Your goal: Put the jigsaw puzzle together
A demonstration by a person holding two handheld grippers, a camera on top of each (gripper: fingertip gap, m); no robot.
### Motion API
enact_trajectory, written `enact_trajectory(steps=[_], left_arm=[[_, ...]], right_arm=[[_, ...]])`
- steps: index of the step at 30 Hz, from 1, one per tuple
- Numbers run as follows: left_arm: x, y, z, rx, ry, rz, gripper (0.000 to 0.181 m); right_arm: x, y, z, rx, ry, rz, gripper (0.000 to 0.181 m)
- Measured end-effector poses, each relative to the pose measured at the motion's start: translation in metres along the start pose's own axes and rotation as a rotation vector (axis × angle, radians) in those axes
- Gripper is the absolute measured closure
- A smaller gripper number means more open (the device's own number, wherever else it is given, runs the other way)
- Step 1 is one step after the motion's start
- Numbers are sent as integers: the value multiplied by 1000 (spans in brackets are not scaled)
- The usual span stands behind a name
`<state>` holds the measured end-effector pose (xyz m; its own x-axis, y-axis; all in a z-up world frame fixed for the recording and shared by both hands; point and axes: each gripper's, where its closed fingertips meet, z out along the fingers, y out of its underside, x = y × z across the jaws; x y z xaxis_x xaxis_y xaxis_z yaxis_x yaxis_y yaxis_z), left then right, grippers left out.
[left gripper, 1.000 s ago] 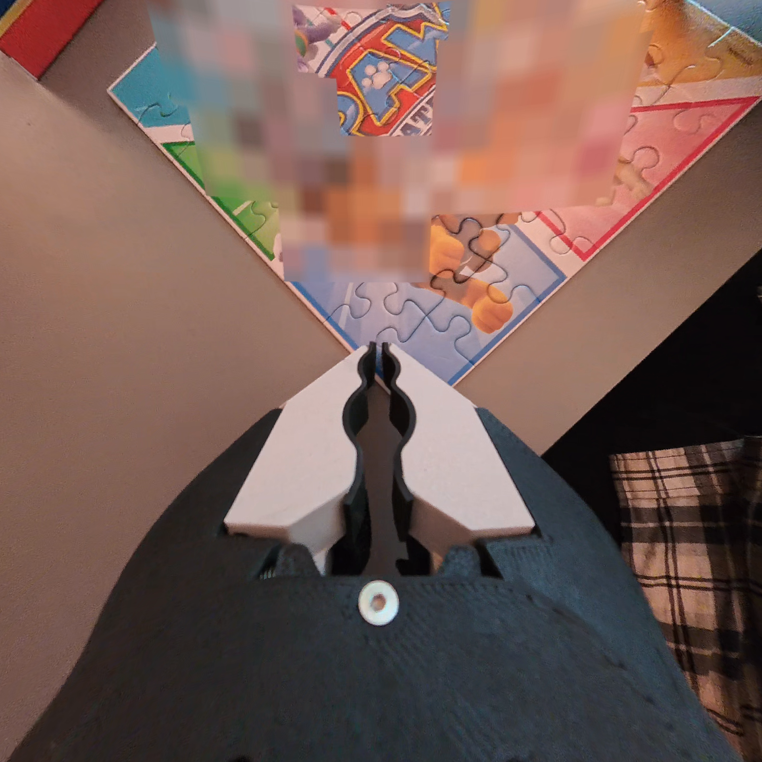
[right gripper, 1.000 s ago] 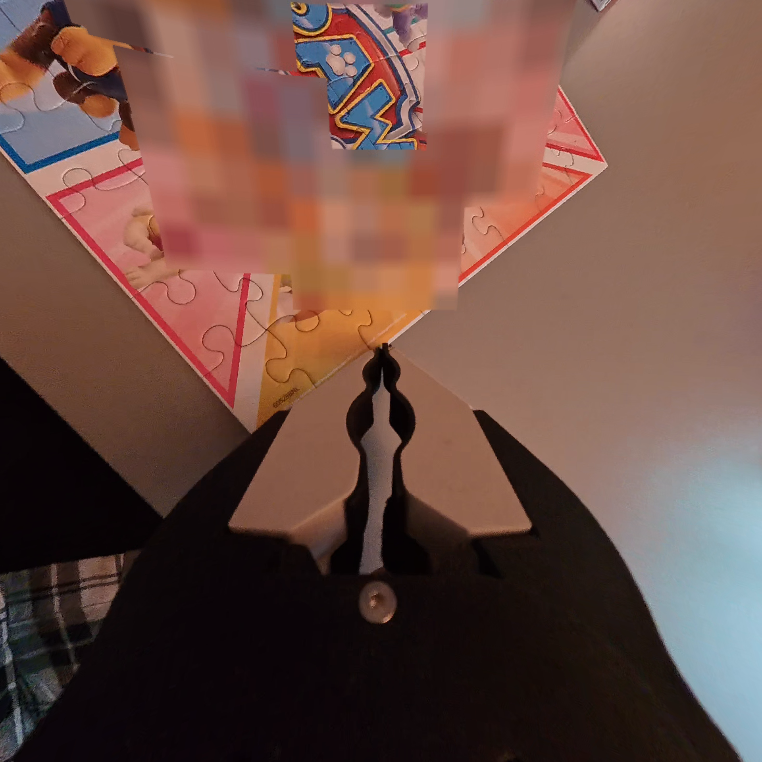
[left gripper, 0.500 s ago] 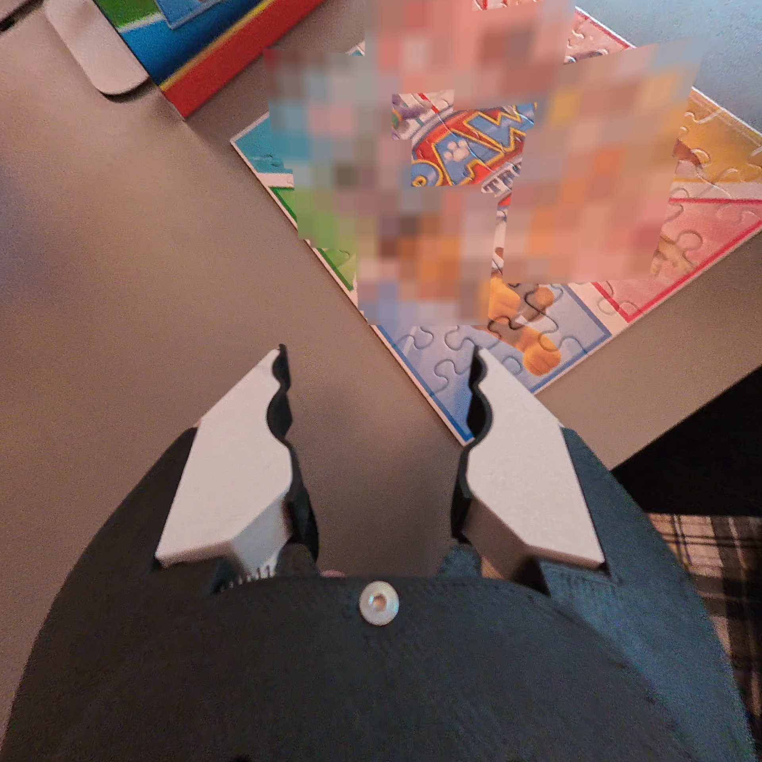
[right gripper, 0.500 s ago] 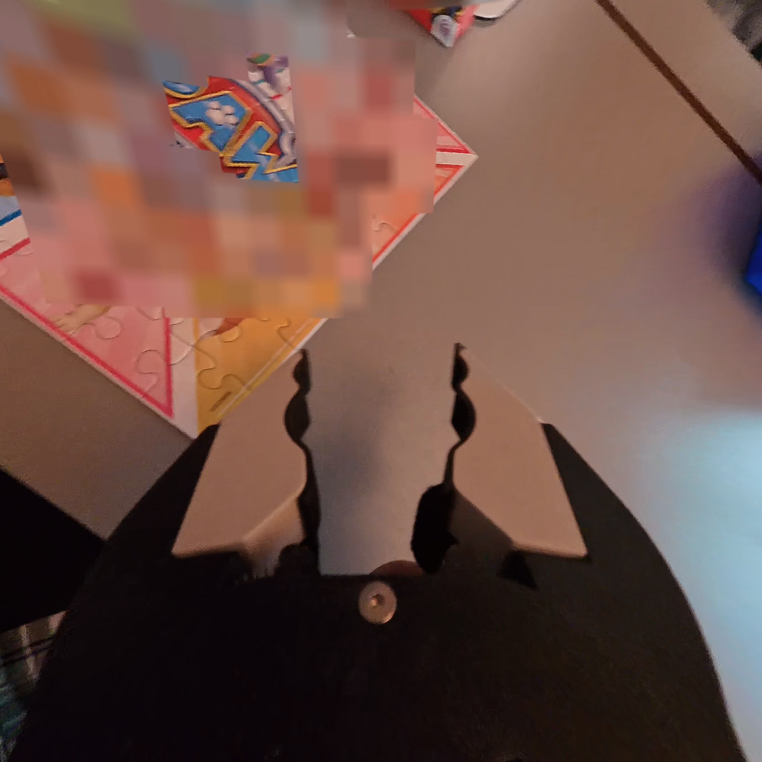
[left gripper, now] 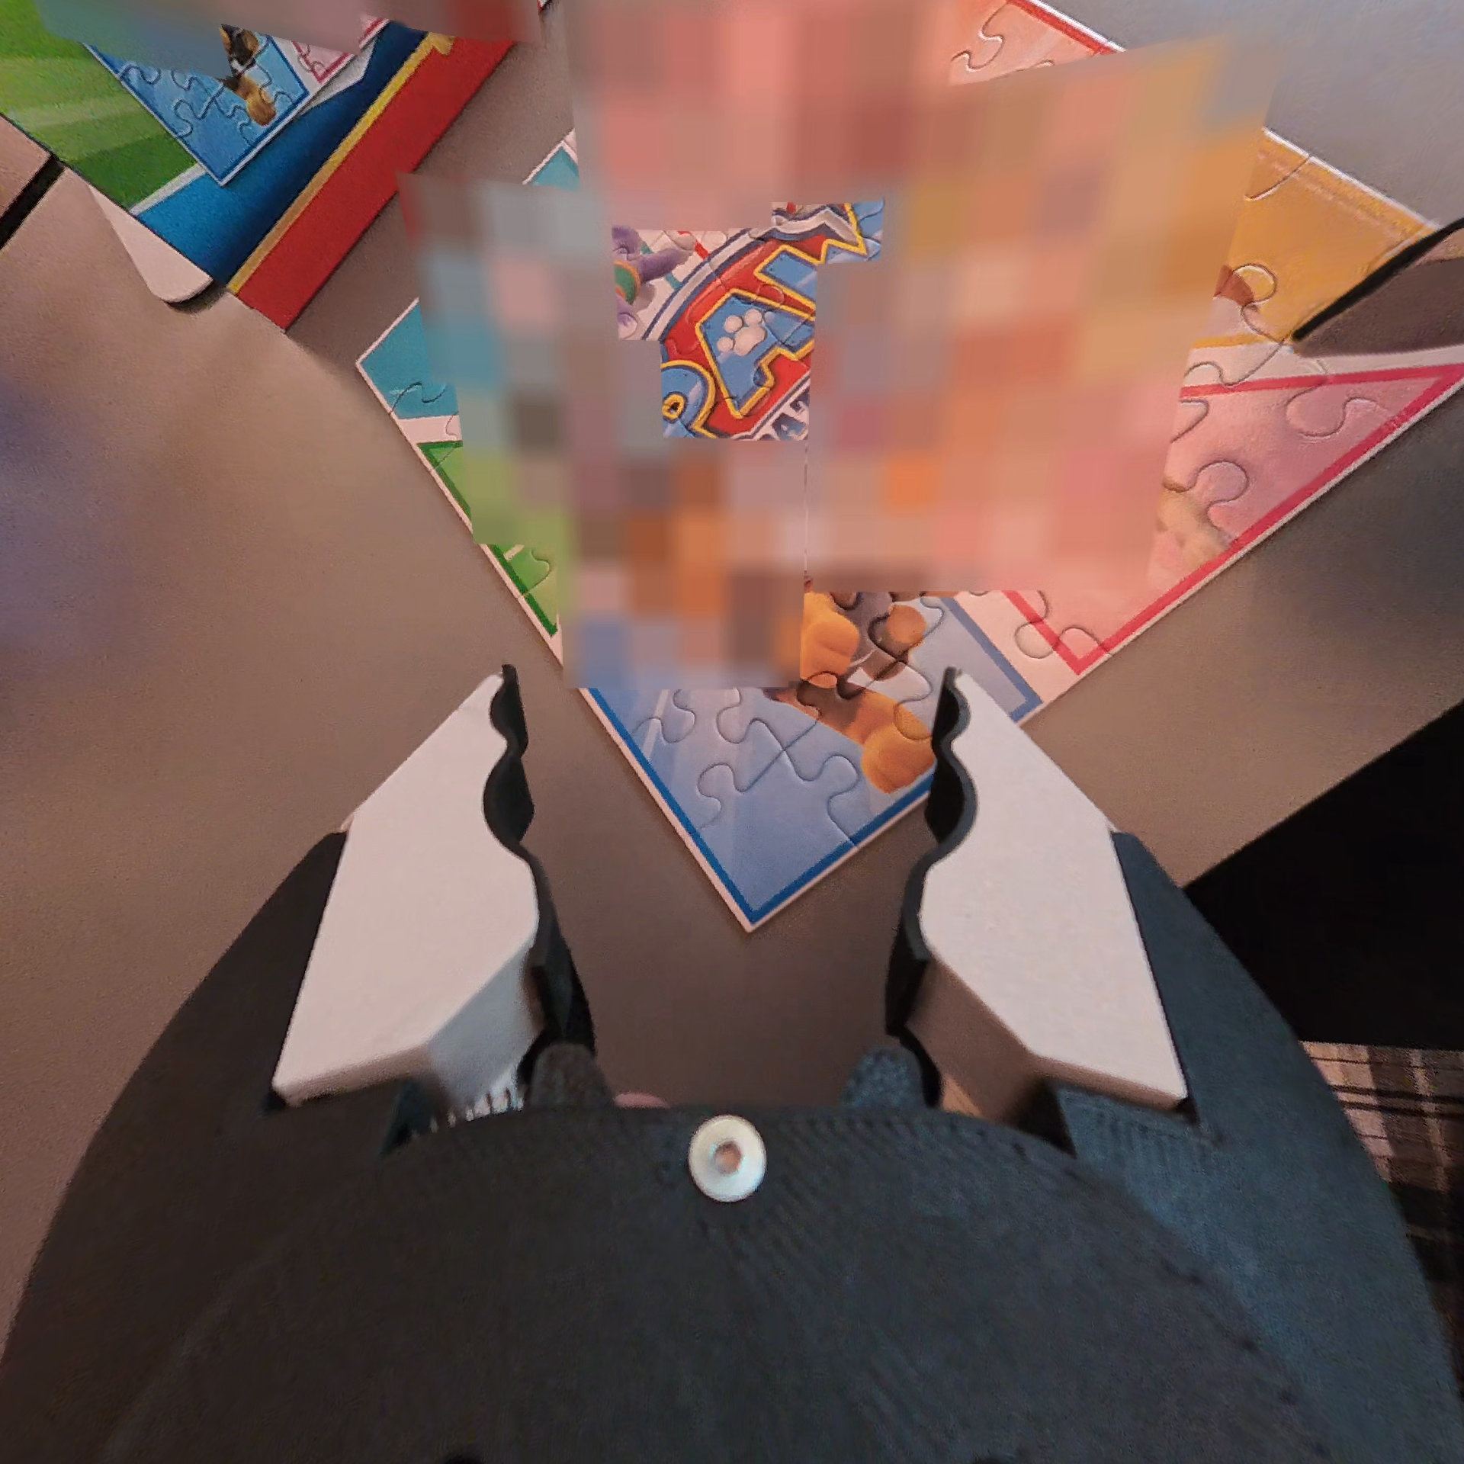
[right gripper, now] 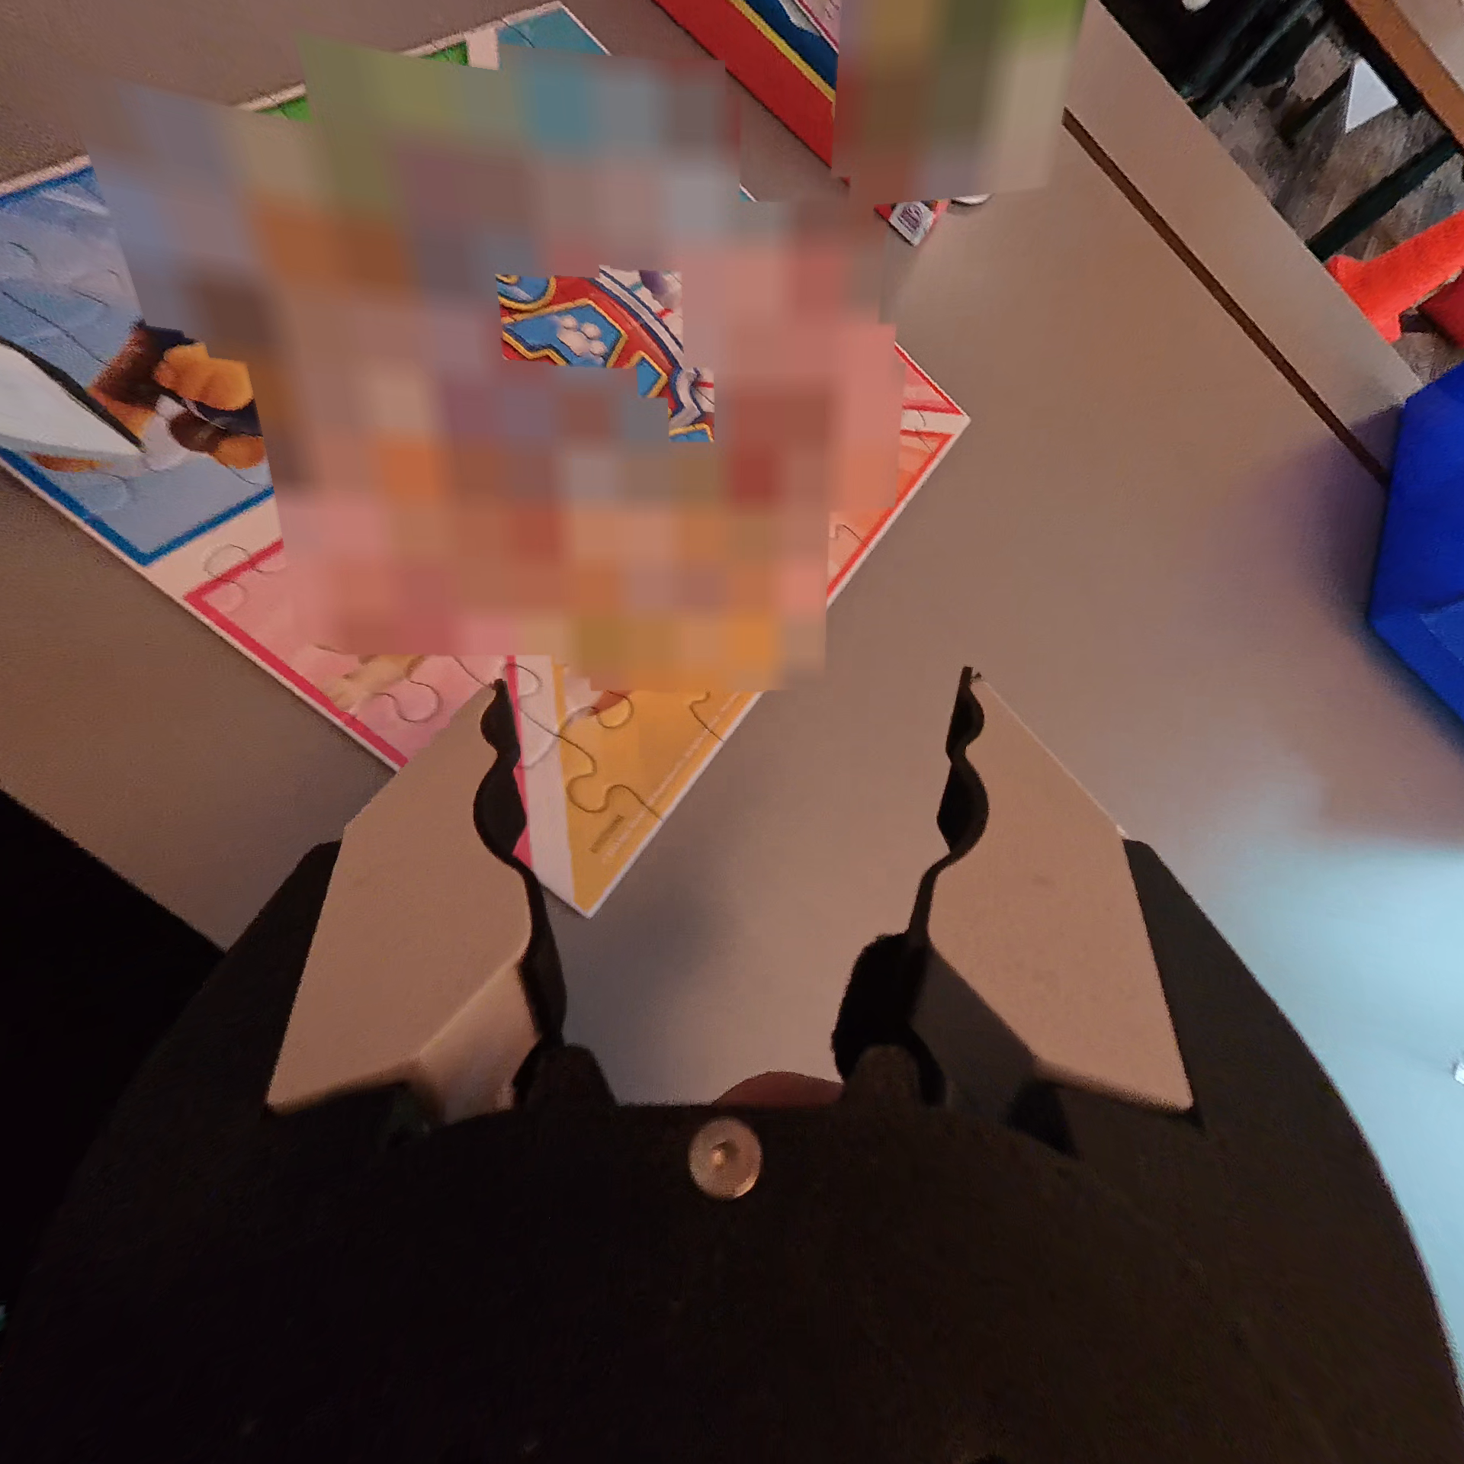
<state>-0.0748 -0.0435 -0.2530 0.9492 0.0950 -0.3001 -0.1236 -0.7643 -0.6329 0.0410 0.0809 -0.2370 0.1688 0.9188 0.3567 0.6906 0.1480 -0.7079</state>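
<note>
The colourful jigsaw puzzle (left gripper: 760,792) lies flat and joined on the grey table (left gripper: 198,634), its blue corner pointing at me. My left gripper (left gripper: 725,689) is open and empty, held above that blue corner. In the right wrist view the puzzle (right gripper: 626,784) shows its yellow corner. My right gripper (right gripper: 733,685) is open and empty above that corner. The right gripper's fingertip (left gripper: 1378,317) shows at the right edge of the left wrist view, and the left gripper's fingertip (right gripper: 63,420) at the left edge of the right wrist view.
The puzzle box (left gripper: 261,142), red-edged with blue and green, lies beyond the puzzle at upper left; it also shows in the right wrist view (right gripper: 760,79). The table's near edge (left gripper: 1267,824) runs just right of the puzzle. A blue object (right gripper: 1426,539) stands off the table's right side. The colourful jigsaw puzzle (left gripper: 760,792) sits 4 cm or so from the ends of my left fingers.
Both grippers were shut with their tips at the puzzle's corners; they have opened wide and pulled back and up from it. The puzzle lies where it was.
</note>
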Motion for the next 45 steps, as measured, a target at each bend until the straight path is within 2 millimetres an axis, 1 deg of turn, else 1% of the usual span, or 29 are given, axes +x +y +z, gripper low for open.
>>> enact_trajectory(steps=[2,6,7,9,10,12,13,14,15,16,18,19,20,22,23,25,27,32,33,34,35,36,37,38,39,40,41,42,45], left_arm=[[2,0,-4,3,-15,3,81],[9,-1,-10,24,-20,7,94],[11,-1,-11,28,-19,9,100],[12,-1,-12,32,-37,6,101],[14,-2,-13,40,-40,5,104],[17,-5,-14,54,-49,-3,110],[17,-5,-14,54,-57,-3,111],[19,-6,-14,54,-59,1,114],[20,-7,-15,57,-59,1,120],[21,-7,-15,60,-57,-1,126],[21,-7,-15,61,-55,-5,140],[21,-8,-15,64,-45,-5,151],[23,-8,-16,68,-29,-2,166],[18,-11,-16,80,-52,-18,170],[16,-13,-16,91,-60,-25,167],[11,-15,-16,100,-79,-37,155],[6,-17,-14,103,-92,-52,138],[0,-19,-13,110,-105,-73,126],[-2,-18,-13,108,-107,-75,121],[-5,-18,-12,108,-110,-82,102],[-8,-15,-10,94,-102,-93,79],[-10,-12,-8,73,-91,-100,60],[-13,-9,-7,59,-77,-103,46],[-17,-7,-6,53,-58,-109,39],[-20,-6,-6,51,-30,-129,35],[-27,-4,-7,48,-16,-153,36],[-40,-1,-7,41,-36,-162,37],[-53,2,-6,38,-61,-162,42],[-85,11,-4,8,-78,-194,47]], right_arm=[[-7,-6,-2,13,-9,-6,74],[-26,-18,-8,45,-31,-35,80],[-31,-21,-10,53,-40,-42,86],[-39,-26,-11,70,-51,-45,92],[-43,-28,-11,72,-59,-42,93],[-47,-33,-12,83,-55,-31,102],[-52,-35,-13,90,-68,-25,108],[-58,-37,-14,95,-94,-21,123],[-62,-39,-15,103,-111,-17,145],[-64,-41,-15,110,-111,-12,153],[-66,-43,-15,108,-101,-2,162],[-67,-43,-15,107,-99,-2,166],[-67,-44,-14,107,-102,0,171],[-67,-44,-13,105,-109,7,178],[-67,-44,-13,103,-106,5,179],[-65,-45,-12,108,-105,6,179],[-64,-45,-11,102,-107,10,177],[-57,-43,-8,94,-94,18,172],[-55,-43,-8,95,-93,23,169],[-52,-42,-7,93,-92,30,163],[-47,-41,-6,86,-87,40,146],[-41,-39,-5,77,-81,54,133],[-34,-38,-4,71,-82,70,123],[-27,-37,-3,73,-83,87,113],[-17,-36,-3,74,-77,97,108],[-5,-34,-3,70,-63,102,107],[8,-32,-2,69,-52,109,105],[19,-30,-1,70,-56,125,102],[55,-14,8,31,-60,180,94]])
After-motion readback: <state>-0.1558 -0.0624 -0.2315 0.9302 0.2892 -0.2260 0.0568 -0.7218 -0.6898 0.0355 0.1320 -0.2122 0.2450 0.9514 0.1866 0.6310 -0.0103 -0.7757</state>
